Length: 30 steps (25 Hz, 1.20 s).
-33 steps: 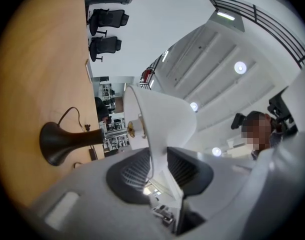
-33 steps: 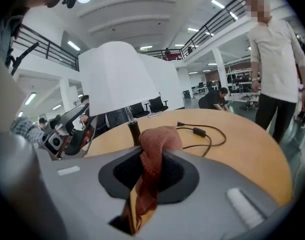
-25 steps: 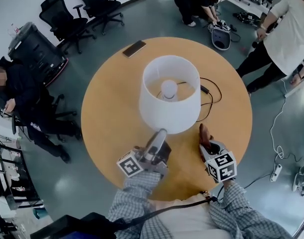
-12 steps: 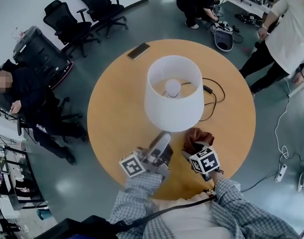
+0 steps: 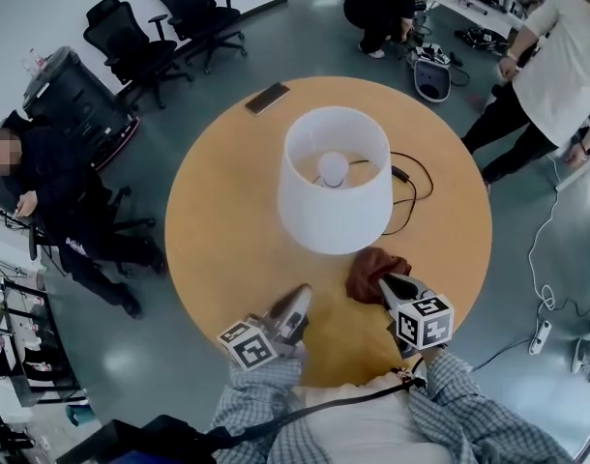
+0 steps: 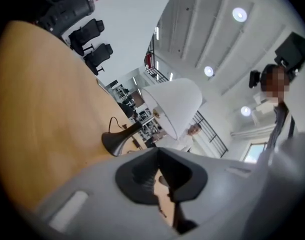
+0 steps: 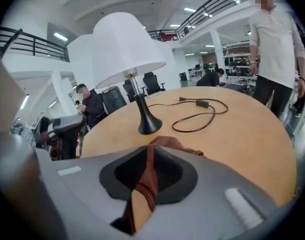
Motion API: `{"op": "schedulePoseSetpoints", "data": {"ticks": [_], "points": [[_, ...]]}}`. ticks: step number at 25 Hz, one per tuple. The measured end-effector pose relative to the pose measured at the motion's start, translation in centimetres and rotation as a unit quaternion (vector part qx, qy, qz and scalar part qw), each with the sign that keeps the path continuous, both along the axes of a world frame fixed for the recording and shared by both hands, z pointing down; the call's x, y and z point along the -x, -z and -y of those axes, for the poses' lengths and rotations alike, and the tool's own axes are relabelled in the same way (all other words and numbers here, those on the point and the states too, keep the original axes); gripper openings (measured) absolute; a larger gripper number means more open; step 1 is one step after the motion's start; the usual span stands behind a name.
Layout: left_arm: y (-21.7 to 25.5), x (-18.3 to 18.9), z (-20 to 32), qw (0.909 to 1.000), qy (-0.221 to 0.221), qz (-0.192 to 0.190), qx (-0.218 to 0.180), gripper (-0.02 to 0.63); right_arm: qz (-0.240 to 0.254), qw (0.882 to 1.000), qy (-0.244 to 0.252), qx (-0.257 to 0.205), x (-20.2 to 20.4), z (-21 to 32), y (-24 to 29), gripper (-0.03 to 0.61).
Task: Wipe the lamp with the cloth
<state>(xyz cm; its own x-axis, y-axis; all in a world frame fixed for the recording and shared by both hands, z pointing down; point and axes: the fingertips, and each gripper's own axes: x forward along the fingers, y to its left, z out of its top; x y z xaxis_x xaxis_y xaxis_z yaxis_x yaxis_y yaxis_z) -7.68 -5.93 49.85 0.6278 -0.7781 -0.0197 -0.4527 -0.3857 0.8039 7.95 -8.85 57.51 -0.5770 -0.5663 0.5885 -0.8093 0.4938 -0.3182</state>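
Note:
The lamp stands mid-table, with a white shade [image 5: 336,177] and a black base [image 7: 149,125]. A rust-brown cloth [image 5: 372,271] lies bunched on the round wooden table [image 5: 218,220], just in front of the shade. My right gripper [image 5: 394,286] points into it; its jaws are closing, and a fold of cloth [image 7: 165,145] is pinched between them. My left gripper [image 5: 297,303] is shut with nothing in it, low near the table's front edge, clear of the shade [image 6: 175,104] and pointing level past the base [image 6: 112,141].
A black power cord [image 5: 411,187] loops on the table right of the lamp. A phone [image 5: 268,97] lies at the far edge. Office chairs [image 5: 131,37] stand beyond. One person sits at left [image 5: 44,182], another stands at right [image 5: 556,66], and a third crouches behind [image 5: 382,3].
My left gripper has pulled back from under the shade toward me, dropped lower and shut. My right gripper swung left onto the cloth, opened, and has closed on it.

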Motion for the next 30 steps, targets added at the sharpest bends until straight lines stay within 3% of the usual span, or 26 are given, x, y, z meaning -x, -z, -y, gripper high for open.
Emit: {"op": "schedulePoseSetpoints", "data": {"ticks": [2, 4, 7, 11, 17, 30], "points": [[-1.1, -0.7, -0.3, 0.9987, -0.014, 0.048, -0.006, 0.002, 0.014, 1.0, -0.019, -0.012, -0.5, -0.4, 1.2, 0.005], [-1.9, -2.1, -0.4, 0.9938, -0.039, 0.103, -0.012, 0.001, 0.04, 0.999, -0.024, -0.017, 0.1, -1.1, 2.4, 0.005], [-2.7, -4.6, -0.6, 0.9791, -0.084, 0.183, -0.029, 0.0, 0.074, 0.997, -0.009, -0.021, 2.0, -1.9, 3.4, 0.005], [-3.8, -6.4, -0.8, 0.9648, -0.103, 0.24, -0.031, 0.0, 0.08, 0.996, 0.025, -0.023, 4.3, -2.5, 2.8, 0.005], [-4.8, -6.3, -1.0, 0.9601, -0.101, 0.26, -0.016, 0.0, 0.075, 0.996, 0.04, -0.014, 5.2, -2.5, 2.1, 0.005], [-4.8, -6.2, -1.1, 0.9613, -0.089, 0.26, -0.015, 0.0, 0.073, 0.996, 0.047, -0.007, 5.6, -2.5, 1.7, 0.003]]}}
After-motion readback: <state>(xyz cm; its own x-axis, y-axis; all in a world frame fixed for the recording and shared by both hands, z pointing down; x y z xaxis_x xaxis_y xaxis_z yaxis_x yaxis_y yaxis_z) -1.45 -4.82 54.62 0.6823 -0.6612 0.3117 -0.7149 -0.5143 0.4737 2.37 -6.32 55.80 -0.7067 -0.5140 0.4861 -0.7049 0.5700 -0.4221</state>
